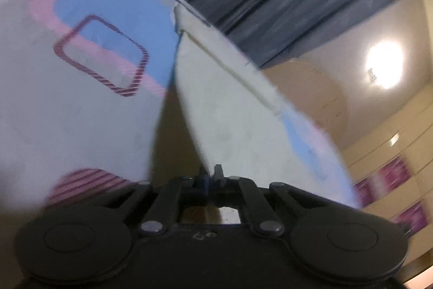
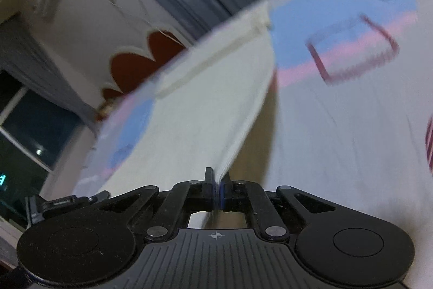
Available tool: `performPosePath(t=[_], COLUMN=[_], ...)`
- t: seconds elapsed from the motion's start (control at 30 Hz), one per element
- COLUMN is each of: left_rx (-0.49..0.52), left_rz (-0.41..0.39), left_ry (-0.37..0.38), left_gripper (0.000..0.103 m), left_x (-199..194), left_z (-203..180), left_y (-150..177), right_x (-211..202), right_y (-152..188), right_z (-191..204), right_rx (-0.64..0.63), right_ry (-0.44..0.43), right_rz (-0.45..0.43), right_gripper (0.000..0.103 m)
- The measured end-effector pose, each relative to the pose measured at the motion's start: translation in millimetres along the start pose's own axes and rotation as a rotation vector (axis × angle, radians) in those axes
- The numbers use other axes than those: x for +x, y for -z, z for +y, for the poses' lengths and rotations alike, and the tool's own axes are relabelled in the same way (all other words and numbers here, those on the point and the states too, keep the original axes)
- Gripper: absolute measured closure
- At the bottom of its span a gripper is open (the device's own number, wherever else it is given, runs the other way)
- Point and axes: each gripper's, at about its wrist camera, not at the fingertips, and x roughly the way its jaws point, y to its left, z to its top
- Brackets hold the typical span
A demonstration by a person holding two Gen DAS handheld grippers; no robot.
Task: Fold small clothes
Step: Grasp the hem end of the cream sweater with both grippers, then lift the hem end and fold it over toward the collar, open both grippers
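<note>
Left wrist view: left gripper (image 1: 209, 175) is pinched tight on the garment's (image 1: 81, 104) edge, right gripper (image 2: 216, 182) likewise, cloth hanging stretched between them. Both bites look thin, so a tug could slip a corner and skew the fold. No containers anywhere in view.

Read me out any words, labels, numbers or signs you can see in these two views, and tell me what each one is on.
None reads clearly.
Embossed marks on the left gripper body: too blurred to read.
Small white lettering on a black device at lower left in the right wrist view: too small to read.
The garment carries only coloured shapes and stripes, no text.
</note>
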Motion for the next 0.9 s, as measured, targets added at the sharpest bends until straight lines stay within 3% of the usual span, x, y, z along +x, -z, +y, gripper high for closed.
performPosePath(t=[0.07, 0.13, 0.17, 0.2, 0.27, 0.3, 0.33, 0.5, 0.6, 0.7, 0.9], left_rx=[0.065, 0.040, 0.028, 0.031, 0.056, 0.046, 0.010, 0.001, 0.001, -0.045, -0.118], left_rz=[0.064, 0.052, 0.058, 0.055, 0.058, 0.056, 0.054, -0.001, 0.020, -0.010, -0.099], left_ry=[-0.102, -0.047, -0.020, -0.009, -0.033, -0.042, -0.044, -0.018, -0.055, -0.027, 0.108], left_gripper=[0.100, 0.095, 0.081, 0.080, 0.086, 0.096, 0.098, 0.100, 0.100, 0.100, 0.101], left_x=[12.2, 10.0, 9.4, 8.2, 10.9, 11.8, 13.3, 4.6, 9.5, 5.6, -0.9], left_z=[2.9, 5.3, 5.5, 4.4, 1.5, 3.7, 7.4, 7.5, 13.5, 12.6, -3.5], left_y=[9.1, 15.6, 17.2, 19.8, 23.6, 23.3, 21.9, 17.8, 20.0, 16.5, -14.0], right_x=[8.1, 21.4, 24.3, 24.3, 23.3, 24.2, 25.7, 15.3, 9.3, 18.1, 8.5], right_y=[3.4, 10.2, 12.8, 15.6, 19.2, 20.3, 20.8, 14.0, 6.7, 7.0, -20.9], right_z=[-5.7, -16.9, -17.5, -16.9, -15.7, -16.2, -18.7, -15.6, -11.4, -18.8, 12.0], right_rx=[-0.008, 0.029, 0.041, 0.053, 0.069, 0.076, 0.087, 0.102, 0.077, 0.097, 0.059], right_ry=[0.048, 0.097, 0.097, 0.083, 0.075, 0.083, 0.089, 0.049, 0.017, 0.061, -0.012], right_rz=[0.034, 0.093, 0.102, 0.100, 0.092, 0.090, 0.094, 0.055, 0.015, 0.061, -0.038], right_gripper=[0.101, 0.101, 0.101, 0.101, 0.101, 0.101, 0.101, 0.101, 0.101, 0.101, 0.101])
